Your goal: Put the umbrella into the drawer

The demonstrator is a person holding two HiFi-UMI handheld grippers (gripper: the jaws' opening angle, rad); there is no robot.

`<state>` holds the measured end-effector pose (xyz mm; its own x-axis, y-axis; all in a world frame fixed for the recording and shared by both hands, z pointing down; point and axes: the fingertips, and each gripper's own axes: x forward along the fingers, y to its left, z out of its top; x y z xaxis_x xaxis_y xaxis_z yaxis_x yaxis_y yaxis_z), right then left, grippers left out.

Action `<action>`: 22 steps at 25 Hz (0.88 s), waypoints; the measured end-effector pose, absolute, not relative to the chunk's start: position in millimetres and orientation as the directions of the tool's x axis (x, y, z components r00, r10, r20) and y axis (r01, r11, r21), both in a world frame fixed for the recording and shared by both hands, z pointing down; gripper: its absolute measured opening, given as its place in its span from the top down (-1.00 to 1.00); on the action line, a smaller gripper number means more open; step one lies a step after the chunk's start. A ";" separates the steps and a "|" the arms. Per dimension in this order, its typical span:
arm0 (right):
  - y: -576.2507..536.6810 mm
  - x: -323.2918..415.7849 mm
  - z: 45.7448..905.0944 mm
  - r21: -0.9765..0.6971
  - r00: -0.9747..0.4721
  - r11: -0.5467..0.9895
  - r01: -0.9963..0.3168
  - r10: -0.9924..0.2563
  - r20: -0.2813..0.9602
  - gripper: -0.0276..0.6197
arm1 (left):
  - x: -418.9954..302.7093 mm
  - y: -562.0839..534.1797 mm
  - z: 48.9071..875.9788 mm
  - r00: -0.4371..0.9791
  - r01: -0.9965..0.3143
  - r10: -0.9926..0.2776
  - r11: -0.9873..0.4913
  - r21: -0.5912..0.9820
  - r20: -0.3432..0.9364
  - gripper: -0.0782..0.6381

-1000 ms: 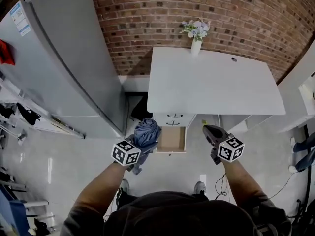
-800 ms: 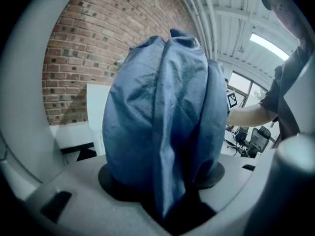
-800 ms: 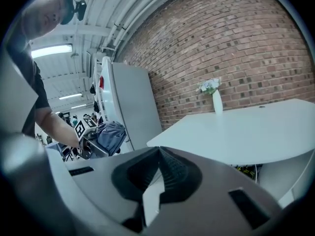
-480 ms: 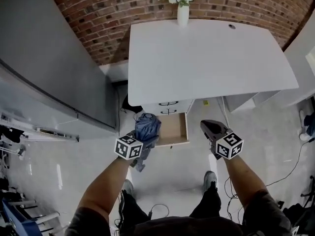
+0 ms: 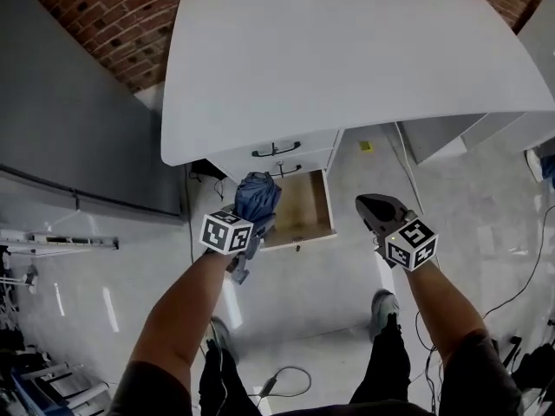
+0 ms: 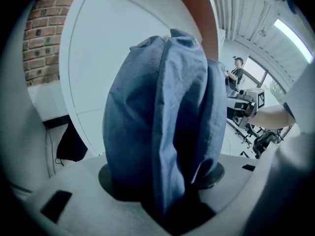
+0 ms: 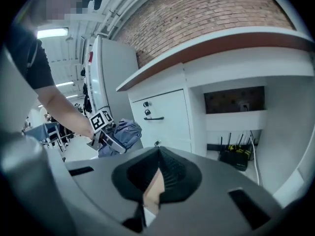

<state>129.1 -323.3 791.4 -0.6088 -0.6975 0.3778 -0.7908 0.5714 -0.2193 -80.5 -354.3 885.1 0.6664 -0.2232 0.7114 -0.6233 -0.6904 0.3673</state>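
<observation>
Blue umbrella clamped in left jaws, right jaws closed, white desk above open drawer.

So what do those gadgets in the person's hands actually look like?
Both are grey plastic tools. The left gripper and right gripper each carry a white cube printed with black square markers. Dark ribbed pads line the jaws. The arms are bare below short dark sleeves.

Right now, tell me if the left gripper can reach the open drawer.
Probably yes: the left gripper, holding the umbrella, hangs by the drawer's left edge, with nothing between them.
</observation>
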 end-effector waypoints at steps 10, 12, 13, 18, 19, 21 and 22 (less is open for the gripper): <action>-345.2 157.4 918.9 -0.202 -0.587 0.555 -0.807 -0.713 0.383 0.93 | -32.7 -367.0 1022.3 0.589 -0.576 -0.126 -0.759 0.304 0.798 0.09; -345.3 159.0 936.8 -0.215 -0.586 0.548 -0.808 -0.715 0.382 0.93 | -25.7 -365.2 1044.4 0.567 -0.568 -0.101 -0.767 0.299 0.818 0.10; -344.4 159.9 945.0 -0.223 -0.587 0.545 -0.808 -0.715 0.380 0.93 | -21.9 -364.7 1054.5 0.555 -0.562 -0.088 -0.773 0.294 0.827 0.10; -335.1 173.1 986.6 -0.239 -0.584 0.534 -0.811 -0.713 0.389 0.93 | 2.8 -369.4 1096.0 0.502 -0.524 -0.041 -0.809 0.266 0.864 0.10; -333.0 176.5 993.7 -0.240 -0.581 0.530 -0.813 -0.715 0.390 0.93 | 6.8 -371.4 1102.8 0.492 -0.525 -0.038 -0.810 0.261 0.870 0.10; -330.3 182.3 1005.0 -0.244 -0.575 0.522 -0.818 -0.718 0.391 0.93 | 12.6 -378.0 1117.1 0.471 -0.531 -0.038 -0.810 0.249 0.881 0.10; -329.8 185.1 1009.4 -0.244 -0.572 0.518 -0.820 -0.720 0.393 0.93 | 15.4 -381.8 1124.8 0.462 -0.534 -0.037 -0.809 0.245 0.886 0.10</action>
<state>185.1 -329.8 1009.4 -0.5721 -0.7198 0.3932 -0.8197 0.5181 -0.2441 15.4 -381.8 1124.8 0.4622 -0.0372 0.8860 -0.5344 -0.8090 0.2448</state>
